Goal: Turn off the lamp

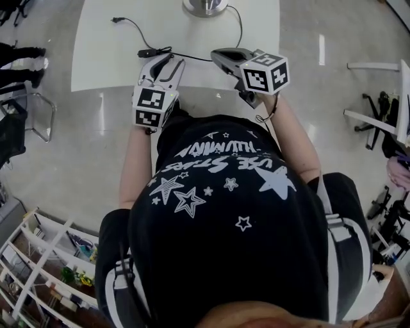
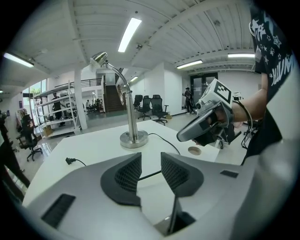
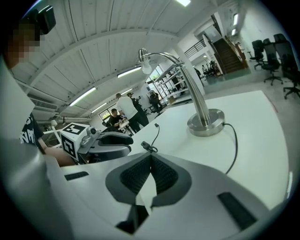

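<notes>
Left gripper (image 1: 161, 63): released, jaws standing wide. Nothing between the pads except a stretch of the cord (image 1: 192, 57) lying on the table (image 1: 102, 64) beyond the gap.
Right gripper (image 1: 218, 56): clenched, tips together, empty.

The lamp (image 2: 129, 108) stood upright ahead of both grippers, well apart from both. The lamp base (image 1: 205, 6) sat at the far edge of the table, ahead and right of the left gripper and ahead and a bit left of the right one. The lamp head (image 3: 144, 60) looked bright in the right gripper view, so probably on, but I couldn't be sure.

Key relation: there was a small dark block on the cord (image 1: 148, 52), probably the inline switch. It lay just ahead of the left gripper's tips, slightly to their left, and flat on the table. Its long axis followed the cord, so it ran crosswise to the left gripper's pointing line. From the right gripper it was straight ahead but farther off, with the cord running away from the tips toward it. The left hand was nearer.

The plug (image 1: 117, 20) lay loose on the table, farther ahead and left of the left gripper.

Judgement: the switch wasn't touched yet. The next move needs a short reach forward and down, and the open left gripper is the better placed. Risk: the block is light, so it may skid along the table instead of clicking.
</notes>
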{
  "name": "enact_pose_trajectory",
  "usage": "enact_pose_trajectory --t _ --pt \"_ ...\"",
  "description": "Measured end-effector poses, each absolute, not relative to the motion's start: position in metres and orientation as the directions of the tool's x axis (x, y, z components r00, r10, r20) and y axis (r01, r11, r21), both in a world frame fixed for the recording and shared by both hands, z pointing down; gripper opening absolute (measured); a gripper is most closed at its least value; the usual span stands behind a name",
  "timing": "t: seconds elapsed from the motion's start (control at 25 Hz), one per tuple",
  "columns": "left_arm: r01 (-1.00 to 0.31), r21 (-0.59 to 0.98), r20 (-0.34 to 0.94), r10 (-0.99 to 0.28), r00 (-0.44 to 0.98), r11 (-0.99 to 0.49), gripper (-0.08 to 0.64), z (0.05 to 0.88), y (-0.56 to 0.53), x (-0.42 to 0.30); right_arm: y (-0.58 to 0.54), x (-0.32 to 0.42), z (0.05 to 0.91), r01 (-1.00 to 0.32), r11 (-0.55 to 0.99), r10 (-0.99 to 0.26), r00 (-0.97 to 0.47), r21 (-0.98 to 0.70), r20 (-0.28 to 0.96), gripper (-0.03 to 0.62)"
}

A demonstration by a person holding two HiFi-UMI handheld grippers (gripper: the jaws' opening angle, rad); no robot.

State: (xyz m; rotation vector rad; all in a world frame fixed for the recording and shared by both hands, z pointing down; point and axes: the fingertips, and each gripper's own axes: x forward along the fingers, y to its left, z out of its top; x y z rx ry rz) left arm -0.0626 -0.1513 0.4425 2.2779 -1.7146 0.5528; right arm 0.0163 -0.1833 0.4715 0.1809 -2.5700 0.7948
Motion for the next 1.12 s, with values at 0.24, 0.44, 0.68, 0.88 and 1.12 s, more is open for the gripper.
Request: enact_pose_trajectory --t 0.24,0.44,0.68,0.88,1.12 --pt "-0.976 -0.032 0.382 -0.905 0.185 -0.213 0.135 0.431 -0.141 -0.029 -0.176 0.054 0.465 -0.208 0.844 0.025 -0.905 -0.494 0.424 0.005" --pt "-0.987 -0.017 0.338 -0.93 0.143 -0.158 0.135 0.417 -0.13 0.003 -0.169 0.086 0.453 -0.169 0.864 0.037 -0.918 -0.474 0.395 0.005" --pt "-0.995 -0.012 0.308 -0.947 0.093 -0.102 0.133 0.406 -0.112 0.029 -0.16 0.108 0.436 -0.121 0.889 0.045 -0.937 -0.442 0.347 0.005" --pt "-0.998 0.001 0.303 -0.951 0.056 -0.059 0.133 0.401 -0.093 0.043 -0.147 0.114 0.425 -0.086 0.902 0.053 -0.95 -0.422 0.307 0.005" --pt "-1.0 0.03 0.279 -0.96 0.002 0.006 0.132 0.391 -0.072 0.038 -0.129 0.108 0.413 -0.052 0.911 0.069 -0.959 -0.408 0.276 0.005"
